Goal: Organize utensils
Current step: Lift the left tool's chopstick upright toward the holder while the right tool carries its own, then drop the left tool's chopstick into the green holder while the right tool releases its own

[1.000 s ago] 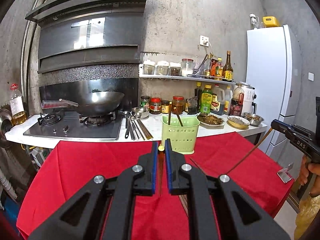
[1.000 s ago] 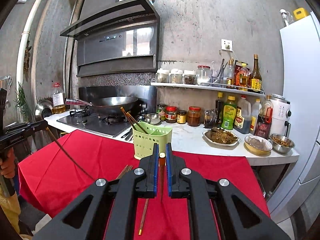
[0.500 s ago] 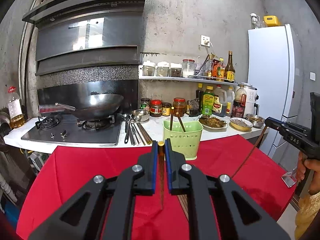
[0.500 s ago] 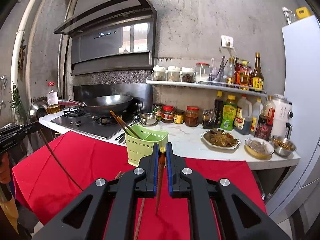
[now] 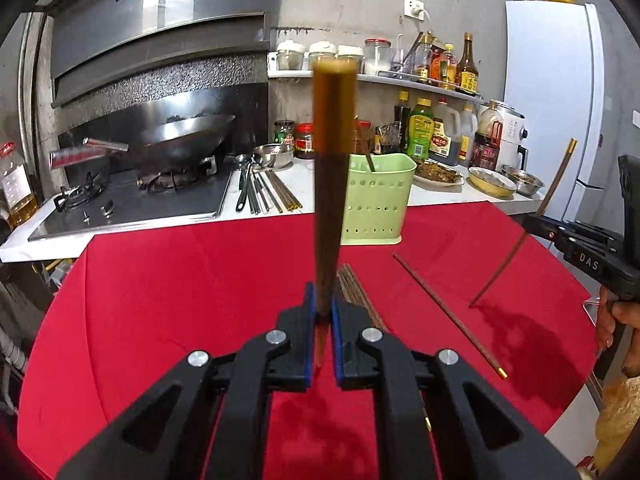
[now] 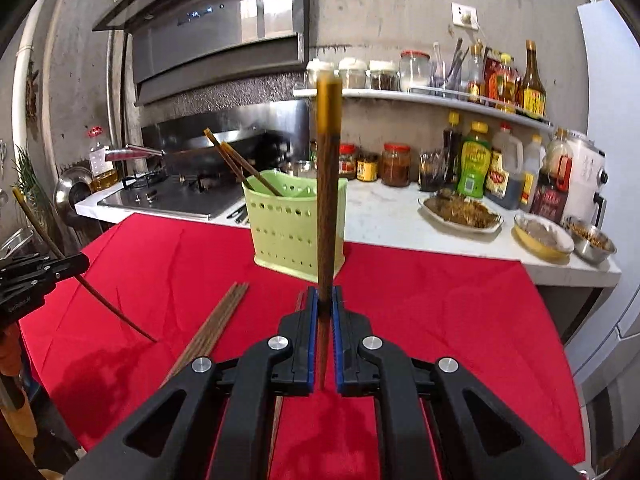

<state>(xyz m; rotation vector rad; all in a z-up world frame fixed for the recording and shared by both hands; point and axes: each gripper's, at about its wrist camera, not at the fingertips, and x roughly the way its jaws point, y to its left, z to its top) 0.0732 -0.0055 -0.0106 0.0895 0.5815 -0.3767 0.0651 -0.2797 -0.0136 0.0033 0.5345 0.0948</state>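
Observation:
My left gripper (image 5: 322, 304) is shut on a brown chopstick (image 5: 332, 160) that stands almost upright, its gold-tipped thick end near the camera. My right gripper (image 6: 325, 304) is shut the same way on a second chopstick (image 6: 329, 180). Behind both, a green perforated utensil holder (image 5: 376, 200) stands at the far edge of the red cloth (image 5: 180, 280) and holds two chopsticks (image 6: 240, 168). A bundle of chopsticks (image 6: 216, 328) and a single one (image 5: 448, 312) lie on the cloth. Each view shows the other gripper (image 5: 536, 222) (image 6: 76, 264) low over the cloth with its stick's thin end pointing down.
Behind the table runs a white counter (image 6: 392, 224) with a gas stove and wok (image 5: 168, 148), loose metal utensils (image 5: 260, 192), jars, sauce bottles and dishes of food (image 6: 460, 212). A white fridge (image 5: 552, 92) stands at the right. A hand (image 5: 616, 320) grips the right tool.
Both grippers have dropped lower toward the red cloth. Each held chopstick now rears up high in front of its camera.

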